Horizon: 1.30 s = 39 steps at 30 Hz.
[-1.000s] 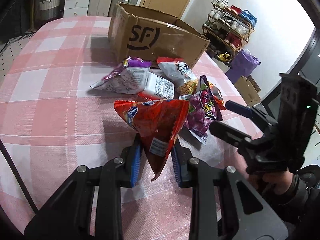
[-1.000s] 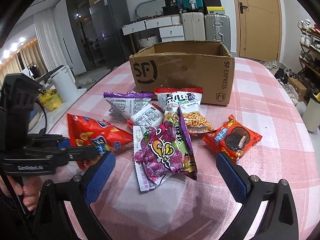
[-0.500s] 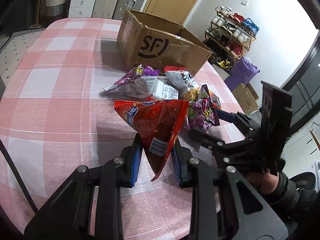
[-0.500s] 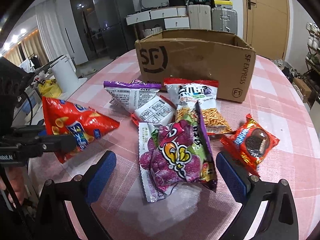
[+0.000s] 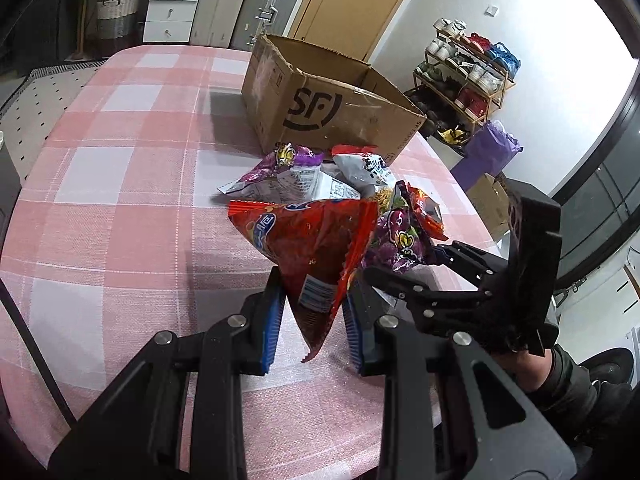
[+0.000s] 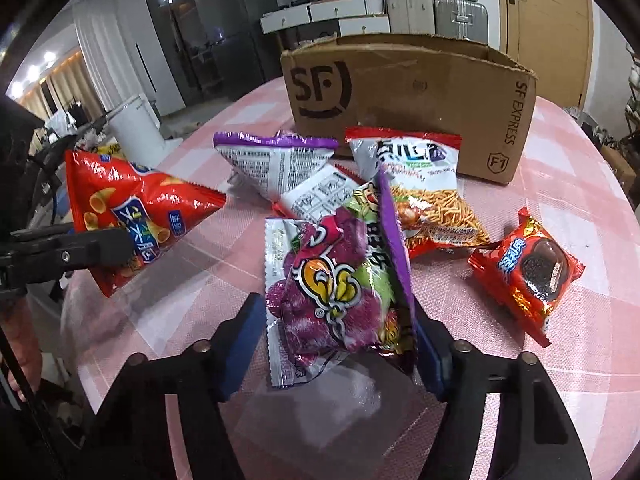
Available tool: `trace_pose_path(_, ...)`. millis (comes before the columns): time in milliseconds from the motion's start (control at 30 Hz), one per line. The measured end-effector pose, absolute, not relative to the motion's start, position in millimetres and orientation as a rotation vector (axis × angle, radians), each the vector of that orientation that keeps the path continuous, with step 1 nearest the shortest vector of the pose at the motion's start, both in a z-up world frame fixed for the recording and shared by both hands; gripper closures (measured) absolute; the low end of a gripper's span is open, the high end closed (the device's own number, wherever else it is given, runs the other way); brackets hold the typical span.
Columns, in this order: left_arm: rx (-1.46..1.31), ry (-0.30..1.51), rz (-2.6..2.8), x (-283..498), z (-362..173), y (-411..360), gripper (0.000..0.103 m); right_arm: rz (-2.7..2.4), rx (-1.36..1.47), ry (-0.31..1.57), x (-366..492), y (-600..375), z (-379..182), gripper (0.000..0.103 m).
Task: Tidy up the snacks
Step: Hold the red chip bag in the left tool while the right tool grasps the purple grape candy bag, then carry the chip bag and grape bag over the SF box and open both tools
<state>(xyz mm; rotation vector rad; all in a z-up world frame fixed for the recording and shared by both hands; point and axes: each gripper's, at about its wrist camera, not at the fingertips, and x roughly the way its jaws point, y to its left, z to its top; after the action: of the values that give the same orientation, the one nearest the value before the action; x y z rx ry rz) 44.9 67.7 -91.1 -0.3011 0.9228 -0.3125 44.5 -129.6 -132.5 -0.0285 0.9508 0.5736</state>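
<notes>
My left gripper [image 5: 314, 326] is shut on a red chip bag [image 5: 316, 244] and holds it above the pink checked table [image 5: 120, 184]; the bag also shows in the right wrist view [image 6: 132, 208]. My right gripper [image 6: 340, 344] has closed in around a purple grape candy bag [image 6: 340, 280], its blue pads at the bag's two sides. An open SF cardboard box [image 6: 404, 92] stands behind the snack pile; it also shows in the left wrist view [image 5: 320, 108].
On the table lie a purple-topped white bag [image 6: 276, 160], a noodle snack bag [image 6: 420, 184], a small white packet [image 6: 316, 196] and a red cookie pack [image 6: 528, 268]. A shoe rack [image 5: 468, 68] and suitcases [image 5: 256, 4] stand beyond the table.
My right gripper moved forward over the purple candy bag and narrowed from wide open to around it. My left gripper kept hold of the red chip bag, raised.
</notes>
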Motion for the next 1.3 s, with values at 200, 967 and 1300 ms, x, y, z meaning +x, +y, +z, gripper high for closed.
trace_pose_path(200, -0.312, 0.915, -0.310, 42.3, -88.7, 71.6, 0.079, 0.582, -0.006, 0.958, 44.3, -130.5, -134.3, 0.059)
trace_pose_path(967, -0.265, 0.870, -0.288, 48.4, -55.6, 69.1, 0.078, 0.584, -0.051, 0.839, 22.4, -128.0, -98.8, 0.063)
trace_pose_path(1300, -0.209, 0.833, -0.288, 83.7, -25.3, 61.3, 0.078, 0.575, -0.049, 0.755, 35.7, -133.7, -64.3, 0.063)
